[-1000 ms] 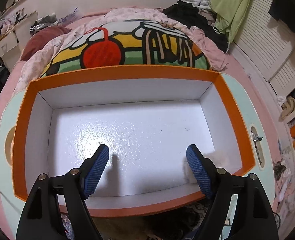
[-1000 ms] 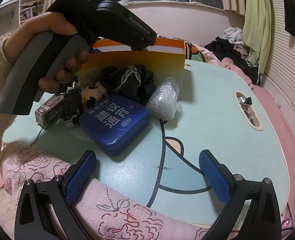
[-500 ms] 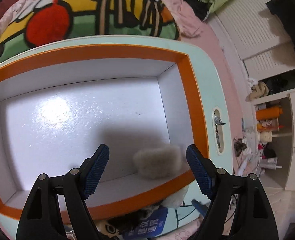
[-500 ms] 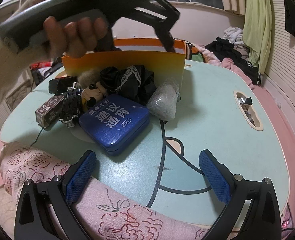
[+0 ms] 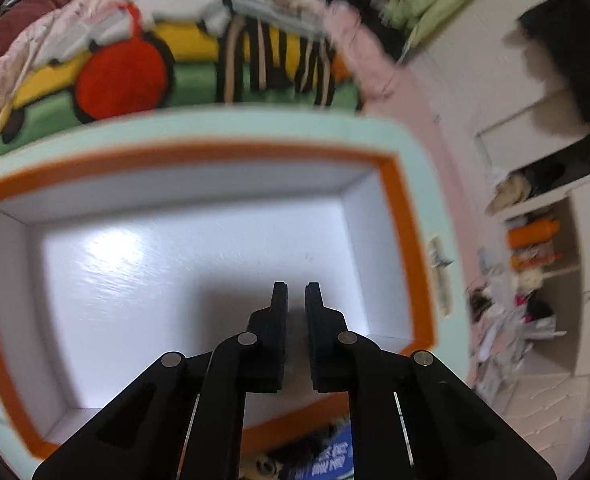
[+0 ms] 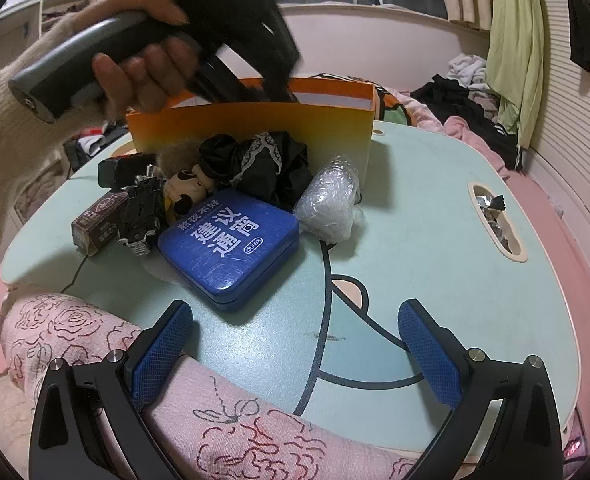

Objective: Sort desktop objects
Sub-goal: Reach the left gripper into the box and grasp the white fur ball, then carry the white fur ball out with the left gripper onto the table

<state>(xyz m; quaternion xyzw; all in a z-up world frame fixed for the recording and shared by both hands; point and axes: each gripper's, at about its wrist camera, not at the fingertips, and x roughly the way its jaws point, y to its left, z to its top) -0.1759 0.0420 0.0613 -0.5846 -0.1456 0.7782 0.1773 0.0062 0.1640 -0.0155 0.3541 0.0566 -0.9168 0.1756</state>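
The orange box (image 5: 395, 200) with its white inside fills the left wrist view. My left gripper (image 5: 295, 292) hangs over its near right part, jaws closing to a thin gap with nothing clearly pinched; its fingers hide what lies beneath. In the right wrist view a hand (image 6: 135, 72) holds that gripper above the box (image 6: 255, 128). In front of the box lie a blue tin (image 6: 231, 248), black lace cloth (image 6: 263, 160), a clear plastic wad (image 6: 327, 204), a panda toy (image 6: 187, 188), a black toy car (image 6: 141, 212) and a brown packet (image 6: 99, 220). My right gripper (image 6: 295, 344) is open and holds nothing.
The pale green table (image 6: 435, 260) has a slot (image 6: 495, 220) with foil wrappers at its right. Pink flowered fabric (image 6: 135, 400) lies under my right gripper at the near edge. A bed with a bright cartoon cover (image 5: 135, 72) lies beyond the box.
My left gripper has gone from wide open to shut and tipped over the box's right part. The pale fluffy ball seen between its fingers is hidden now. The right gripper has not moved.
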